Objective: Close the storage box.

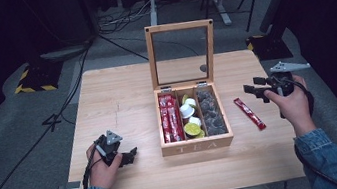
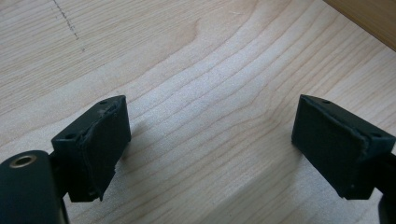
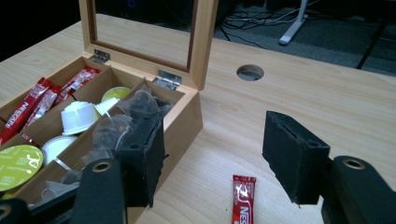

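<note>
The wooden tea box [image 1: 197, 145] stands open on the table [image 1: 123, 106], lid upright. A red sachet [image 1: 249, 113] lies flat on the table just to the right of the box, apart from its wall. The right gripper [image 1: 255, 89] hangs above the table to the right of the box, beyond the sachet, jaws parted with nothing between them. The left gripper [image 1: 130, 156] sits low to the left of the box, jaws spread wide over bare wood, holding nothing.
</note>
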